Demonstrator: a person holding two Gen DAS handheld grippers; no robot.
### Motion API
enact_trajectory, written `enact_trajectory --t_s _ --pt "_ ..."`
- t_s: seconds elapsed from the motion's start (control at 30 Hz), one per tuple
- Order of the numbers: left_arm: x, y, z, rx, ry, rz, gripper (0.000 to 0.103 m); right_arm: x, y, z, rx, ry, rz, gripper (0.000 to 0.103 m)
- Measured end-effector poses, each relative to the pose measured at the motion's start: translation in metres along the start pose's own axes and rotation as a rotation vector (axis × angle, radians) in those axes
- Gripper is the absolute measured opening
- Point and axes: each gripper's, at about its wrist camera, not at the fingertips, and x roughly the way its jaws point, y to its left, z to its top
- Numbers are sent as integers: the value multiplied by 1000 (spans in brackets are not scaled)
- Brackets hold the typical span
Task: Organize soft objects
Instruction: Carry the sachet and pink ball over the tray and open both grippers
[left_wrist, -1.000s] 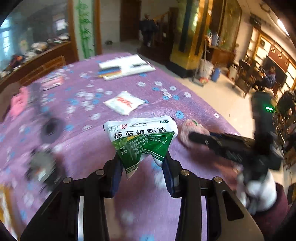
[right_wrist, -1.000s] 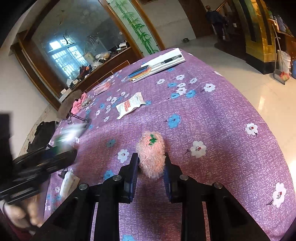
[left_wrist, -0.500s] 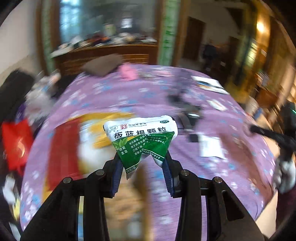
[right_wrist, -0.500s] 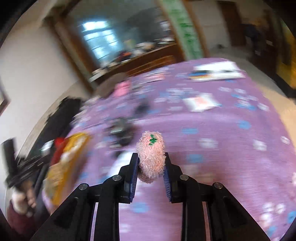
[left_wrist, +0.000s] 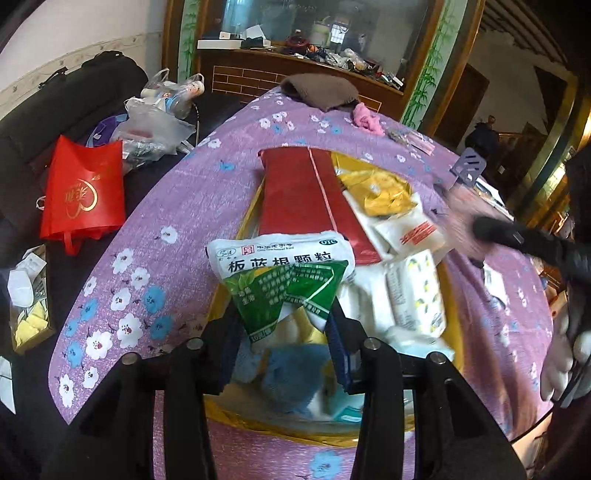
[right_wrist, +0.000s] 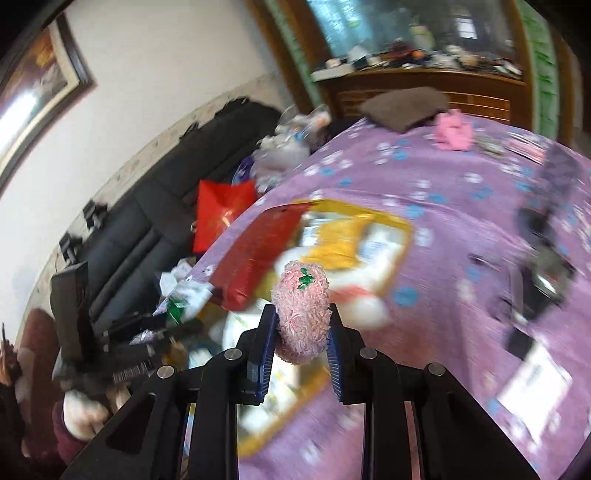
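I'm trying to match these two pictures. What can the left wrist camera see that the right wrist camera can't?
Only the left wrist view shows the blue fluffy thing in the gold box, below the left gripper, whose jaws have just been opening around the green and white packet.

Only the right wrist view shows the framed picture on the wall.

Both show the red bag, brown cloth and right gripper's pink fuzzy toy.

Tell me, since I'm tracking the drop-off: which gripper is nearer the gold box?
Left. The left gripper, jaws just opening around the green sachet, hangs directly over the gold box. The right gripper, holding the pink fluffy piece, is beside the box.
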Motion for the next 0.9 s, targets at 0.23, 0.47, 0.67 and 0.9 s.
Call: enact_trajectory --t_s 0.23,0.47,0.67,0.9 --pt "-3 -3 -14 29 -34 11 60 68 21 32 -1 69 -93 49" --pt "-38 -11 -19 20 -216 135 60 6 19 10 -2 -80 -105 66" --pt "-116 -51 -33 10 -548 355 103 -70 19 -45 -11 -270 -174 86" --pt "-112 -65 -26 -34 -524 344 103 -100 2 -103 24 -284 -221 86"
